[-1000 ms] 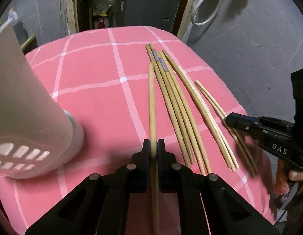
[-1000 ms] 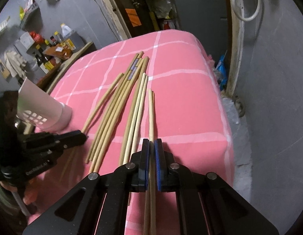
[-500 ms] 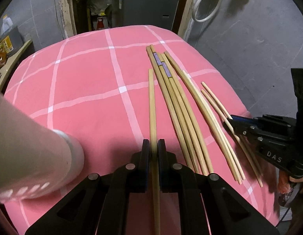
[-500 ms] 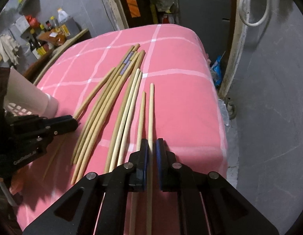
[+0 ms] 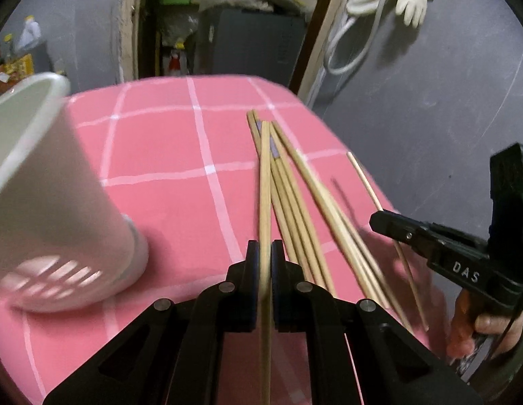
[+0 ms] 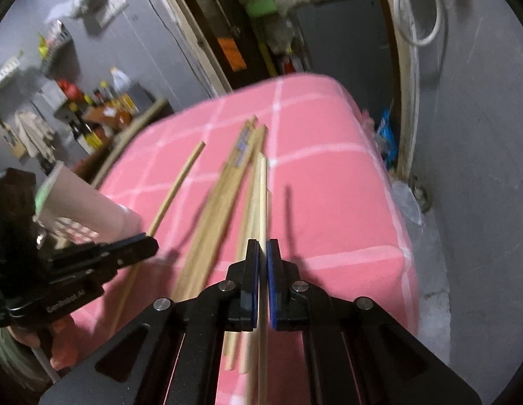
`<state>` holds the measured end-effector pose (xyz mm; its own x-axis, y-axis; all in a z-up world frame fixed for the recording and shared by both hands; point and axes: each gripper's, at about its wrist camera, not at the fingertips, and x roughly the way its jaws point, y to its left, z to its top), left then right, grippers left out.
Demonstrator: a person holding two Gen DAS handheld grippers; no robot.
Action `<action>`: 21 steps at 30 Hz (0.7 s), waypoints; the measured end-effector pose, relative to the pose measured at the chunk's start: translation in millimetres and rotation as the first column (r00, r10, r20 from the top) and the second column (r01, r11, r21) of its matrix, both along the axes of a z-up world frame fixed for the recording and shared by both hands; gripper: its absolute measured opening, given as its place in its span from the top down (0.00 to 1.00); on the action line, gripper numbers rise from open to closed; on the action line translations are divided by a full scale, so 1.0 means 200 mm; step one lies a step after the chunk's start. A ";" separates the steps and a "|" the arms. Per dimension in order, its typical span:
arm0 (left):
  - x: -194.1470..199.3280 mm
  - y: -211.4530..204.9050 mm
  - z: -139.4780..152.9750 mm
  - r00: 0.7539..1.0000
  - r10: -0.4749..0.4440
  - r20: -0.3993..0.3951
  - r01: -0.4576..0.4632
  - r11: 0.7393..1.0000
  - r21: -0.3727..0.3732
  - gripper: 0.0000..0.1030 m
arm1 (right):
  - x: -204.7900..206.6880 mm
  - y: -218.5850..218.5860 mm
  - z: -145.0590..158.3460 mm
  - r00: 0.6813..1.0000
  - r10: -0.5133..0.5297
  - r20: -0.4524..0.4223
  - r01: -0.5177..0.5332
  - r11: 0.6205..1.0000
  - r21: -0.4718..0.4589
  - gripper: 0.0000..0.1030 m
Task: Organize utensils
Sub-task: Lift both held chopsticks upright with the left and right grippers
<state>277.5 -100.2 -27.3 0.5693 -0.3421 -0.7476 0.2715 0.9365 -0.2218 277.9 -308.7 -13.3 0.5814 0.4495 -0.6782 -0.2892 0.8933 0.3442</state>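
Several wooden chopsticks [image 5: 296,202] lie in a loose bundle on the pink checked tablecloth [image 5: 160,168]. My left gripper [image 5: 264,248] is shut on one chopstick [image 5: 265,175], which hangs lifted over the bundle. In the right wrist view it shows at the left as the left gripper [image 6: 151,244], with its chopstick [image 6: 180,182] sticking forward. My right gripper [image 6: 263,246] is shut on a paler chopstick [image 6: 262,195], raised above the bundle [image 6: 220,202]. From the left wrist view the right gripper [image 5: 376,219] holds that thin stick [image 5: 366,182]. The white slotted utensil holder [image 5: 52,195] stands at the left.
The cloth drops off on the right side [image 6: 406,253] to a grey floor. The utensil holder [image 6: 82,209] stands close to the left gripper. A person's hand [image 5: 480,324] grips the right tool. Shelves with bottles [image 6: 92,108] sit beyond the table's left corner.
Both grippers have risen, each lifting its chopstick off the cloth. The left chopstick now crosses over the bundle. The holder's rim has come into the left view.
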 end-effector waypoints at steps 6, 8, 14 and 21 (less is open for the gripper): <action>-0.18 0.10 0.20 0.980 0.063 0.191 -0.047 0.995 -0.087 0.96 | -0.21 0.10 0.20 0.973 -0.003 0.231 -0.003 1.000 0.028 0.97; -0.22 0.13 0.27 0.966 0.086 0.244 -0.063 0.993 -0.100 0.96 | -0.27 0.16 0.28 0.945 -0.006 0.326 -0.003 1.000 0.027 0.97; -0.36 0.27 0.50 0.886 0.171 0.432 -0.112 0.981 -0.158 0.96 | -0.35 0.35 0.47 0.850 0.003 0.527 -0.035 0.998 0.052 0.97; -0.35 0.55 0.74 0.795 0.281 0.537 -0.192 0.957 -0.216 0.96 | -0.28 0.62 0.68 0.750 0.009 0.662 -0.146 0.978 0.152 0.97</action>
<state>207.2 9.9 119.9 0.9484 -0.2185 -0.2297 0.1632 0.9577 -0.2370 222.5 -184.1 122.4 0.8082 0.5872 -0.0446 -0.5691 0.7983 0.1971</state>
